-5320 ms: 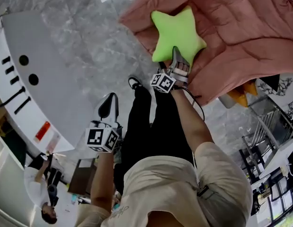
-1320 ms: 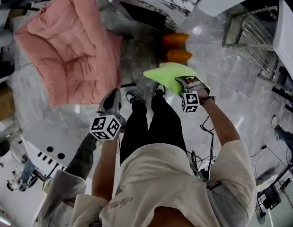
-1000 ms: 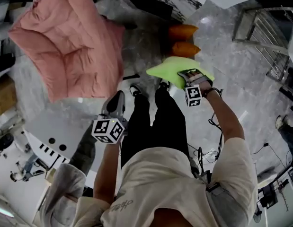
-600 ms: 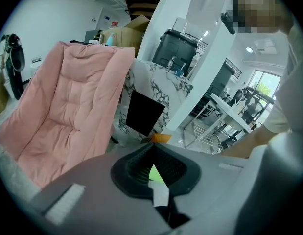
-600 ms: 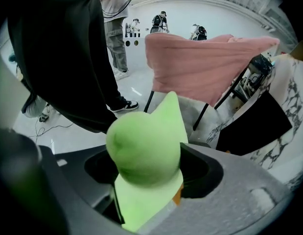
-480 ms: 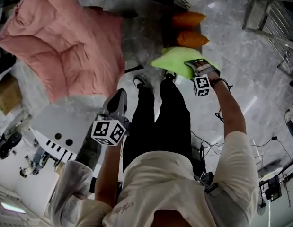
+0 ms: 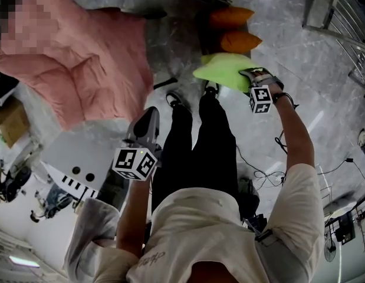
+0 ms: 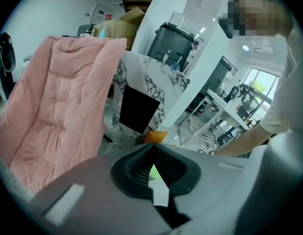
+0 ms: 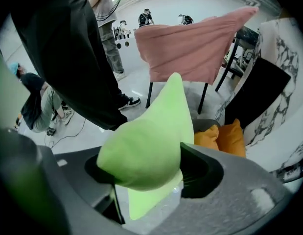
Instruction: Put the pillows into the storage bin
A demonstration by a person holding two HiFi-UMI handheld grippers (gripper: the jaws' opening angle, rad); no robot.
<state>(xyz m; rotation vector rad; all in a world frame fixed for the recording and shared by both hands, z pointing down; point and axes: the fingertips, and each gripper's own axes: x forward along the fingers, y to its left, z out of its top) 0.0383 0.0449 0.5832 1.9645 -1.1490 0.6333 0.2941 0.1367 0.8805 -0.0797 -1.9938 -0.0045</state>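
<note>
Hanging from the right gripper, the green star pillow sits just on the person's side of the storage bin, close to its rim. The jaws are clamped on one plump arm of the star, and the rest points out ahead toward the bin, where two orange pillows already lie. To my eye the bin is ahead of and below that gripper, so a short reach forward and a release should do it. The left gripper is well back from the bin, pinched closed on nothing.
</note>
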